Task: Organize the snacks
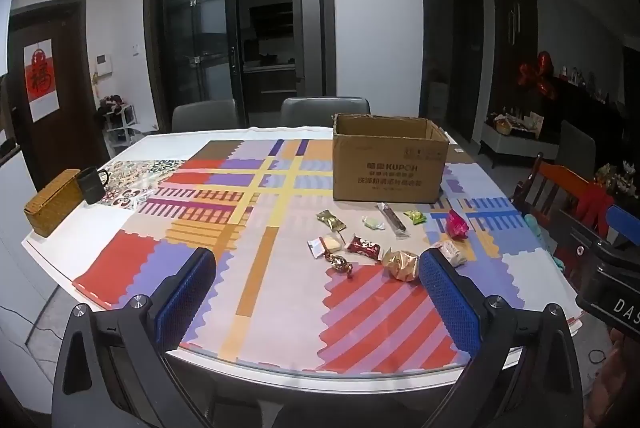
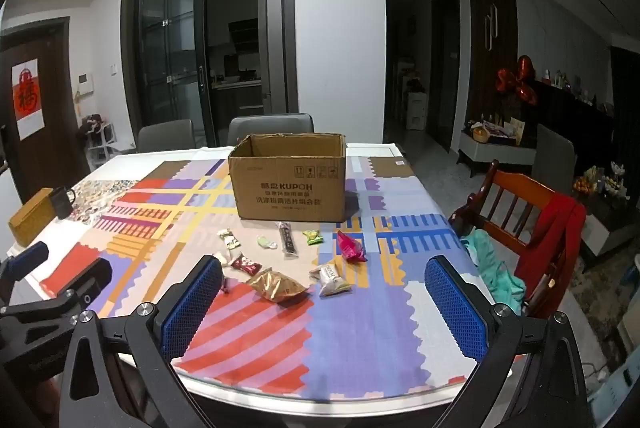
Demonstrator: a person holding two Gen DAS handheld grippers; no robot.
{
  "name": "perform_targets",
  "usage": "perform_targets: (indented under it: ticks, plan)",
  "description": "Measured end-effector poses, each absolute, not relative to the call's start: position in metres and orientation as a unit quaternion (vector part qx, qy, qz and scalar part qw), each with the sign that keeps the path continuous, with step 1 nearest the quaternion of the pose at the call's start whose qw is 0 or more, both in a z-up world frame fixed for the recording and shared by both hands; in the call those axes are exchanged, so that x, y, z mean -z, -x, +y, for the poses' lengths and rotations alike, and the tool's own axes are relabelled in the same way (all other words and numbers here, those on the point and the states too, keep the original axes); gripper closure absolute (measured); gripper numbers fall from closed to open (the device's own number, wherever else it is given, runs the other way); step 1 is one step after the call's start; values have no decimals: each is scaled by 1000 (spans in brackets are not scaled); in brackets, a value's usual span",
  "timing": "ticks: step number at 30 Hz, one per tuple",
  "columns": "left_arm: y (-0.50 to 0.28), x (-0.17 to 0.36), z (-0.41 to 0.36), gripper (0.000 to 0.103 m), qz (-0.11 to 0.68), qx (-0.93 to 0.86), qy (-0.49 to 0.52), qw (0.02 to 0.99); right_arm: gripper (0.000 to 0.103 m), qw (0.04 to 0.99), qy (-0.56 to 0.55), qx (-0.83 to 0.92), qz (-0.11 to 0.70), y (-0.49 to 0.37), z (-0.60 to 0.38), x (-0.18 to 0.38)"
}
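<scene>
An open cardboard box (image 1: pixel 390 163) (image 2: pixel 290 183) stands on the far side of the table. Several wrapped snacks lie in front of it: a gold packet (image 1: pixel 402 265) (image 2: pixel 277 285), a red candy (image 1: pixel 363 247) (image 2: pixel 245 264), a pink packet (image 1: pixel 457 224) (image 2: pixel 351 246), a white packet (image 2: pixel 333 280), a dark stick (image 1: pixel 393 219) (image 2: pixel 288 239). My left gripper (image 1: pixel 316 268) hangs open above the near table edge, nothing between its blue pads. My right gripper (image 2: pixel 324 276) is open too, held above the near edge with the snacks beyond it.
A patterned cloth covers the white table (image 1: pixel 80 228). A woven box (image 1: pixel 54 201) and a dark mug (image 1: pixel 93 183) sit at the left edge. Grey chairs (image 1: pixel 324 109) stand behind. A wooden chair (image 2: pixel 520 203) with red and teal cloths stands at the right.
</scene>
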State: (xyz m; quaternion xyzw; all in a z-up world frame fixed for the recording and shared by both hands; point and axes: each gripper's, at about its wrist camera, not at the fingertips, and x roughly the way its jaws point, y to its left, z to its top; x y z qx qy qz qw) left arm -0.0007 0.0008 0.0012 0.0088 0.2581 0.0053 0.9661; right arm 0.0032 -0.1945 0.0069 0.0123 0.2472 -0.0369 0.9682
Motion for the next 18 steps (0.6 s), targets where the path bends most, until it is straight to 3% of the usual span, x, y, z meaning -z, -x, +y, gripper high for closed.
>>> perform_targets:
  ticks: [18]
  plan:
    - [-2,10,1,0,275,3,-11,962,0,968,-18,34,248,-2,-195,-5]
